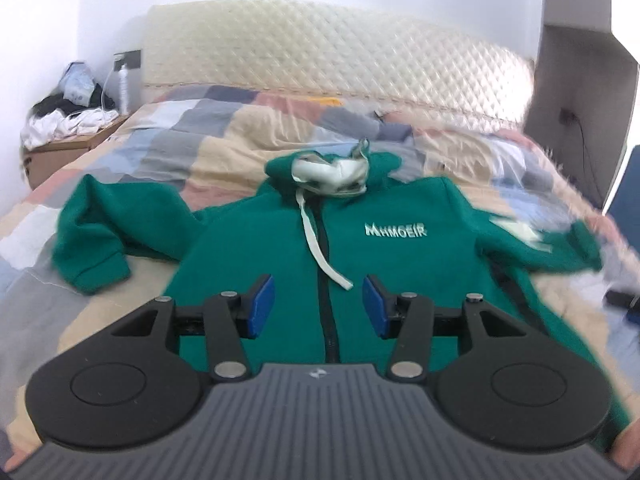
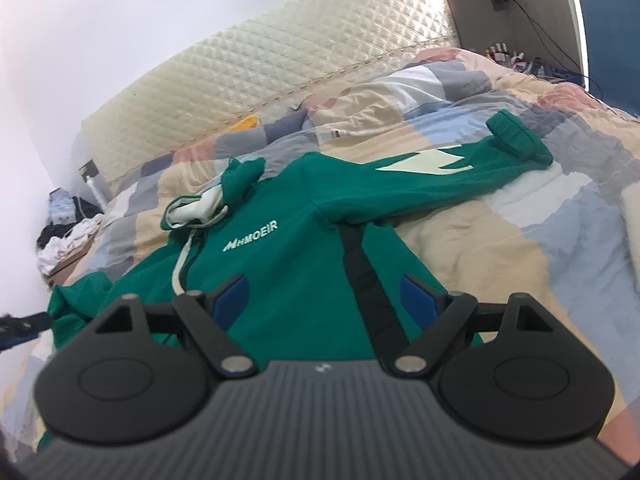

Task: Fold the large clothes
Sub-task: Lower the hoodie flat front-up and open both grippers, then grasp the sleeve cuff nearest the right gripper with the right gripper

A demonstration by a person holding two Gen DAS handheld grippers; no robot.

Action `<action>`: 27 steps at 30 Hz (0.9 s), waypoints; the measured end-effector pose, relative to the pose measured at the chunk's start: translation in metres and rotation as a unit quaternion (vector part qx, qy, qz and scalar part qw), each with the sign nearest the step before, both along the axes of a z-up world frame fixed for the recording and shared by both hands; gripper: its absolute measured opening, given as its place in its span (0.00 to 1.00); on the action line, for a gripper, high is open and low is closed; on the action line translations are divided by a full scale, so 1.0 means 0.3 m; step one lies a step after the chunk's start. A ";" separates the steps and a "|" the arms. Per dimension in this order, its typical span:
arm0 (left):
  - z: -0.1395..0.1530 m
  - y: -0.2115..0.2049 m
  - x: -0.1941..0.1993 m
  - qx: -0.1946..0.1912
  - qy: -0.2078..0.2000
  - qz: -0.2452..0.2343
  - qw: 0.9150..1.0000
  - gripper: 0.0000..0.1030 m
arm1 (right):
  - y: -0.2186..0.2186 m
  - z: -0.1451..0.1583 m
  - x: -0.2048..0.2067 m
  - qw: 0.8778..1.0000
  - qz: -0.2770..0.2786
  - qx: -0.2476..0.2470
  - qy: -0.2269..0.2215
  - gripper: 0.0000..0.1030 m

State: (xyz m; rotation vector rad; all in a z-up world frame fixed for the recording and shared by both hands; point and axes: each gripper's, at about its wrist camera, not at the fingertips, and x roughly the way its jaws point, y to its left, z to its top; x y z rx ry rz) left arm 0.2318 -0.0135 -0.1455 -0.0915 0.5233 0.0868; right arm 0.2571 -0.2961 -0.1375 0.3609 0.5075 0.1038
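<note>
Hovering with jaws apart and empty, the left gripper and right gripper sit over the green hoodie — spread face-up mid-bed, sleeves out toward the side edges — ready, I'd say, for folding.

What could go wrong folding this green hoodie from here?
1. The drawstring lies loose across the zipper, right ahead of the open left gripper; its jaws could pinch the cord instead of cloth.
2. The left sleeve is already bunched, so folding it in may trap creases.
3. The quilt underneath is soft and rumpled; the right gripper might catch it along with the hoodie.
</note>
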 end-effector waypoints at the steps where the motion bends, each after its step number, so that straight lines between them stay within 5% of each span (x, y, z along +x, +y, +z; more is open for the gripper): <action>1: -0.040 -0.011 0.016 -0.002 0.013 -0.003 1.000 0.53 | 0.002 -0.003 0.002 1.000 -0.002 -0.002 0.002 0.82; 13: -0.207 0.012 0.070 -0.031 0.059 -0.025 0.997 0.53 | -0.041 -0.038 0.071 0.999 -0.030 0.003 0.029 0.82; 27: -0.257 0.088 0.090 -0.077 0.087 -0.009 0.993 0.61 | -0.193 -0.066 0.401 0.997 -0.044 0.017 0.064 0.82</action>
